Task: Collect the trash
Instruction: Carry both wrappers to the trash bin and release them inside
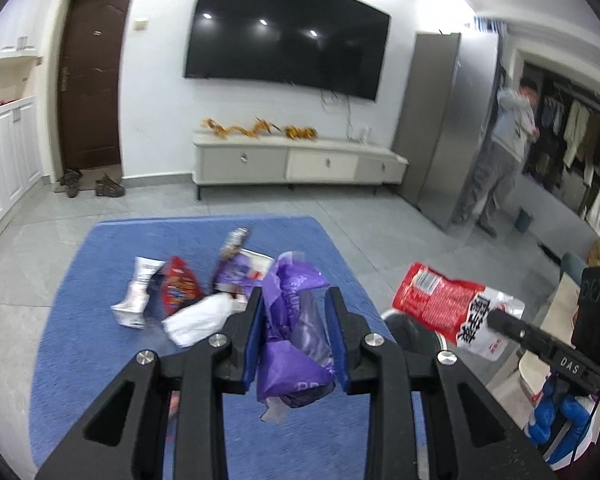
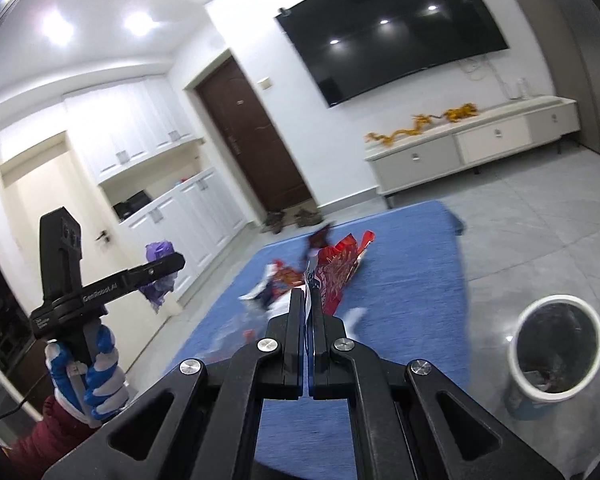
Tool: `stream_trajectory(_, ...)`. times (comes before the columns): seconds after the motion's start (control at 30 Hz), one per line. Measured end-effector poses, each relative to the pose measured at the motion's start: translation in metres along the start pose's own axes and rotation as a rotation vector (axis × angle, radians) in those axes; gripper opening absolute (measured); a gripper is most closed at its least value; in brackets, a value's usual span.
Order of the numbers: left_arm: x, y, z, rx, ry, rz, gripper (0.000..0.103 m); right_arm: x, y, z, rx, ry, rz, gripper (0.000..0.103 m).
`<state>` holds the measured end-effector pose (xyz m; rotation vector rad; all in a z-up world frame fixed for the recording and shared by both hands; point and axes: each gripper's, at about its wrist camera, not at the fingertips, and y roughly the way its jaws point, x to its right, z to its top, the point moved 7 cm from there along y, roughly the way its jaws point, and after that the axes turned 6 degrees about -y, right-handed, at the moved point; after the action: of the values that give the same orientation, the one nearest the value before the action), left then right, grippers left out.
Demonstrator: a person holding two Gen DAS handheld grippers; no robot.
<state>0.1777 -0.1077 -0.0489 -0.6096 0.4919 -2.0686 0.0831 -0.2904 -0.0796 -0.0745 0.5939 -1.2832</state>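
Holding two pieces of trash off the floor at once: left hand-held gripper point(image 1: 294, 320) clamped on a crumpled purple wrapper point(image 1: 296, 344), right hand-held gripper point(image 2: 308, 300) pressed together on the edge of a red and white snack bag point(image 2: 334, 276)

Carrying both above the blue rug point(image 1: 80, 320), neither yet over the white-rimmed bin point(image 2: 556, 348), which stands on the tiled floor to the right of the rug and already shows something dark inside, too blurred to identify

Leaving on the rug, judging by the left wrist view: a white tube-like packet point(image 1: 138, 292), a small red wrapper point(image 1: 180, 286), a white crumpled paper point(image 1: 200, 320) and a purple packet point(image 1: 240, 272) further back

Amounting to an early-to-middle stage, probably: two pieces lifted but not dropped, at least four more to fetch
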Motion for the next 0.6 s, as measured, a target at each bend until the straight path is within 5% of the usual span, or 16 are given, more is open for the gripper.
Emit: stream_trajectory(0.6,0.196,0.261,-0.055,-0.424,0.117,-0.199,0.029,0.267,-0.002,-0.033,-0.089,0.234,-0.336,0.001)
